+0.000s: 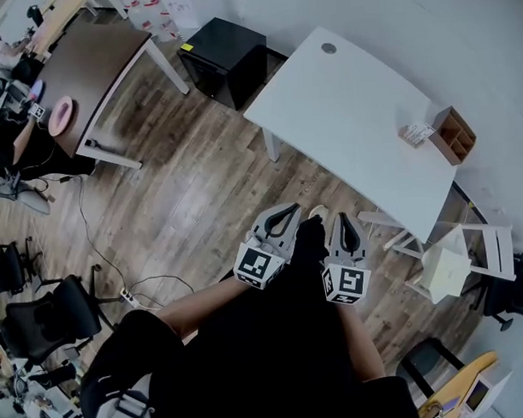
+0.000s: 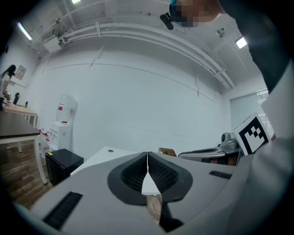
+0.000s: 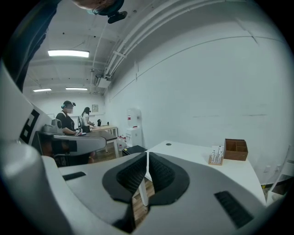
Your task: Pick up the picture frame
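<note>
The picture frame [image 1: 417, 134], small with a white printed face, stands near the right end of the white table [image 1: 344, 115], beside a brown wooden box [image 1: 453, 135]. In the right gripper view the frame [image 3: 216, 155] sits just left of the box [image 3: 236, 149], far ahead. Both grippers hang side by side over the wooden floor, short of the table's near edge. My left gripper [image 1: 283, 213] [image 2: 147, 158] is shut with nothing between its pads. My right gripper [image 1: 342, 218] [image 3: 147, 158] is also shut and empty.
A black cabinet [image 1: 225, 59] stands by the table's left end and a brown desk [image 1: 90, 68] lies further left. A white chair [image 1: 452, 261] sits at the table's near right. Cables and office chairs [image 1: 43, 319] are at the left. People [image 3: 69, 119] stand far off.
</note>
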`<state>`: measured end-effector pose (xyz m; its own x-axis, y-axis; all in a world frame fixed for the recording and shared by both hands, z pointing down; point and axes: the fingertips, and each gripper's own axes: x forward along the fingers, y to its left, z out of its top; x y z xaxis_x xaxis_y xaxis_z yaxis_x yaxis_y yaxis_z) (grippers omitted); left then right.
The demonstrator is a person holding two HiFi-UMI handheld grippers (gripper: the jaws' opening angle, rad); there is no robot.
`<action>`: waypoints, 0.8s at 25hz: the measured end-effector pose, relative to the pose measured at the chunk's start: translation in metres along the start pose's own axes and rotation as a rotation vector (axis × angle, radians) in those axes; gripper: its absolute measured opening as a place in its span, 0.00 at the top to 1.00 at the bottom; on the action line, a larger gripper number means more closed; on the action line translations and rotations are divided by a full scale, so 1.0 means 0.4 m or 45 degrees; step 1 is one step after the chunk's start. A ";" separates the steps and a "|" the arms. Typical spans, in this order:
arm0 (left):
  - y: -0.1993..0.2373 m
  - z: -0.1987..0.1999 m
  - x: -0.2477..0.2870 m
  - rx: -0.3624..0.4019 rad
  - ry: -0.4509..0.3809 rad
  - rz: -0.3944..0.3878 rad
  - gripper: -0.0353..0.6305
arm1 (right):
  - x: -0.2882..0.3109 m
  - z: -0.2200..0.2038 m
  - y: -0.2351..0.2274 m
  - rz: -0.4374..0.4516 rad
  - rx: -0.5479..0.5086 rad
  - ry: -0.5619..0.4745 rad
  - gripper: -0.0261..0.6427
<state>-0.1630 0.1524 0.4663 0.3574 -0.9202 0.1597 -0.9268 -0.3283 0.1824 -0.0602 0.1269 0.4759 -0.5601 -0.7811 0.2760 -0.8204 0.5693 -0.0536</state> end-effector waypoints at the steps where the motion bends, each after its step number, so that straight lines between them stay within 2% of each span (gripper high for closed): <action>1: 0.000 0.002 0.029 0.001 0.011 -0.012 0.92 | 0.016 0.004 -0.020 -0.004 0.013 0.001 0.91; 7: -0.031 0.026 0.234 0.063 0.066 -0.110 0.92 | 0.112 0.030 -0.198 -0.066 0.078 0.012 0.91; 11: -0.031 0.021 0.384 0.040 0.118 -0.109 0.92 | 0.165 0.036 -0.341 -0.115 0.131 0.039 0.91; 20: -0.058 0.007 0.645 0.084 0.188 -0.141 0.92 | 0.254 0.032 -0.608 -0.185 0.163 0.045 0.91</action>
<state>-0.0495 -0.0778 0.5005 0.4658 -0.8382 0.2835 -0.8849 -0.4433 0.1431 0.0808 -0.0942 0.5046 -0.4324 -0.8418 0.3232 -0.9014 0.4124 -0.1319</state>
